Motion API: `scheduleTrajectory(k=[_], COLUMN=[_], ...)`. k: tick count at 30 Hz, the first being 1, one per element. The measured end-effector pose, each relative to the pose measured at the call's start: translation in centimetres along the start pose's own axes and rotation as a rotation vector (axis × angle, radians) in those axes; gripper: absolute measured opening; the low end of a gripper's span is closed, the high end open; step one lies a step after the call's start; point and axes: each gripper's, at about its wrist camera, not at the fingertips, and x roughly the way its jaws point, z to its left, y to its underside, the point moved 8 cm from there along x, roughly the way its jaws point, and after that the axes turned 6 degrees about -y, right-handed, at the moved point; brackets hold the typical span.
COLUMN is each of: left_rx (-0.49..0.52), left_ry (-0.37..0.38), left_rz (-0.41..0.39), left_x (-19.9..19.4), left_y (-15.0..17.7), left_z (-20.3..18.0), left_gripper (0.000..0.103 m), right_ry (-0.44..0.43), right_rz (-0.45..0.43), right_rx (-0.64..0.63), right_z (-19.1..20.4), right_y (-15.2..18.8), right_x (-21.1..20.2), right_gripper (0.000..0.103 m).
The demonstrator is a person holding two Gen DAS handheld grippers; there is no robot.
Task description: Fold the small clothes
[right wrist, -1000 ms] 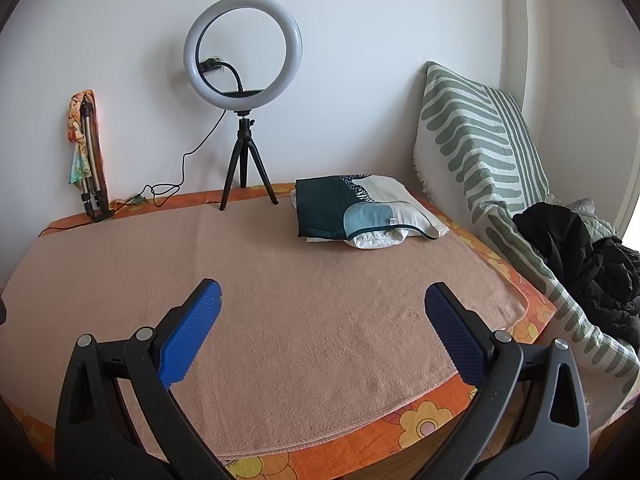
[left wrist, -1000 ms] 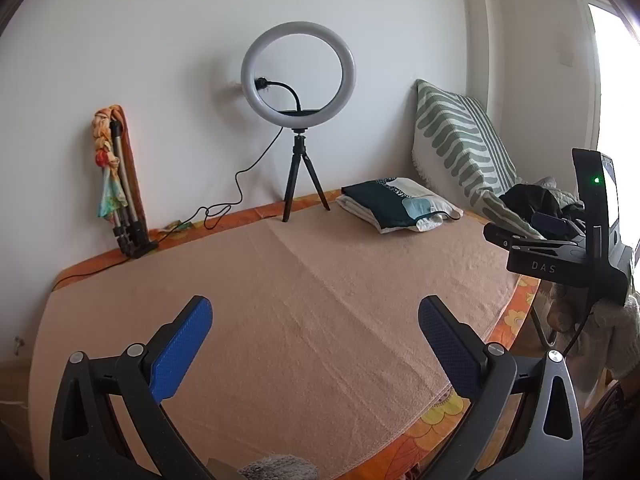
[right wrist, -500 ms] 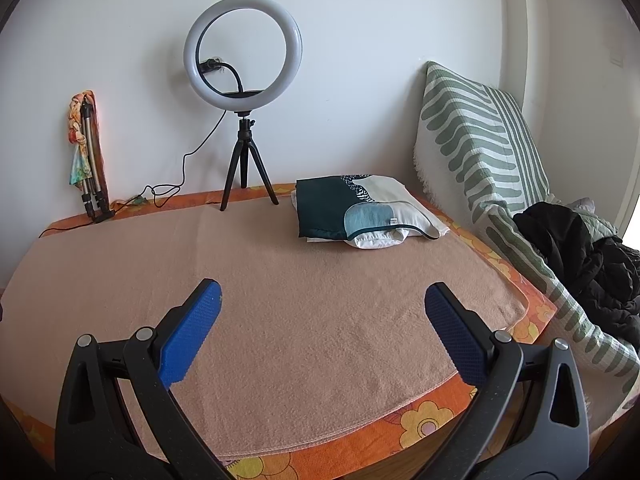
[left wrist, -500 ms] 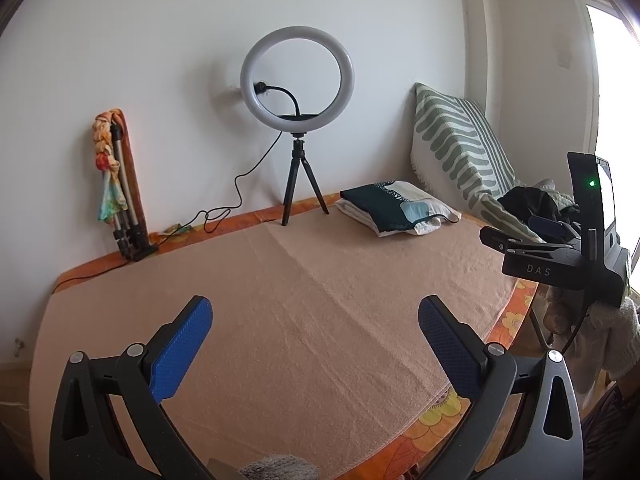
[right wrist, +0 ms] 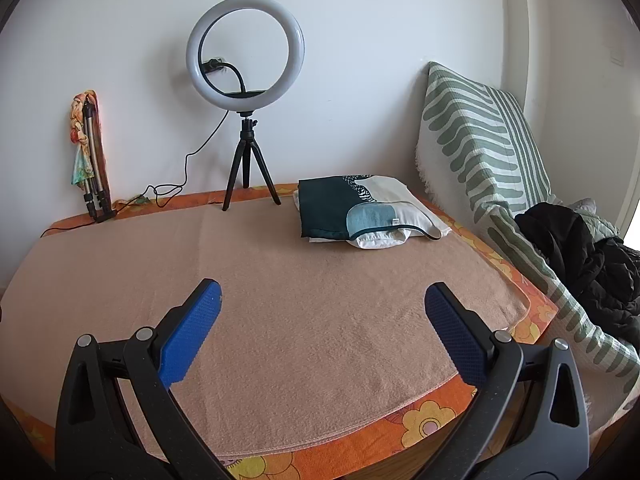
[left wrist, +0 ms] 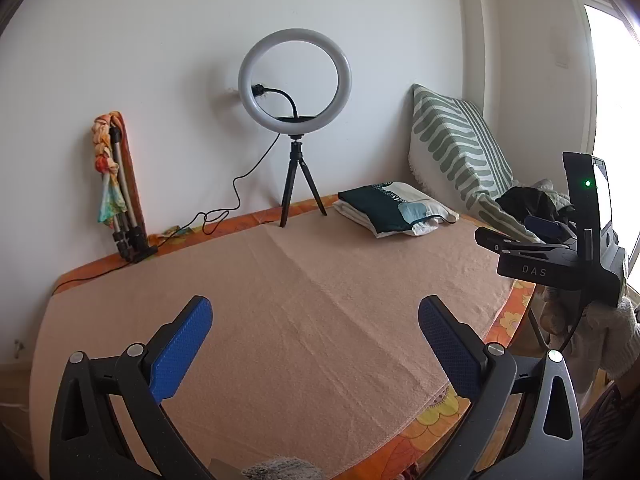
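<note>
A small stack of folded clothes (right wrist: 360, 212), dark green, white and light blue, lies at the far right of the table on a peach cloth (right wrist: 300, 300); it also shows in the left wrist view (left wrist: 394, 210). A dark pile of unfolded clothes (right wrist: 580, 256) lies on the bench to the right. My left gripper (left wrist: 314, 316) is open and empty above the cloth's near edge. My right gripper (right wrist: 322, 300) is open and empty, also near the front edge. The right gripper's body (left wrist: 560, 256) shows at the right of the left wrist view.
A ring light on a small black tripod (right wrist: 246, 120) stands at the back by the wall, its cable (right wrist: 188, 176) trailing left. A folded tripod wrapped in a colourful scarf (right wrist: 90, 156) leans at the back left. A green-striped cushion (right wrist: 480, 152) leans at the right.
The left gripper's view has dropped and drifted slightly; the right gripper's body sits a little lower in it. The right view is almost unchanged. Both grippers stay open and empty.
</note>
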Motion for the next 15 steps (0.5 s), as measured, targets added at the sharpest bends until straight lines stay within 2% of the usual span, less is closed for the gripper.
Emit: scheduleTrajectory(k=[15], left_rx=[-0.005], left_ry=[0.001], left_rz=[-0.006], left_x=[-0.19], left_y=[-0.11], left_z=[0.01], left_gripper=[0.103], right_ry=[0.001], right_rz=[0.001], right_rx=[0.003], right_z=[0.12], right_y=[0.14], right_x=[-0.11], right_gripper=[0.103])
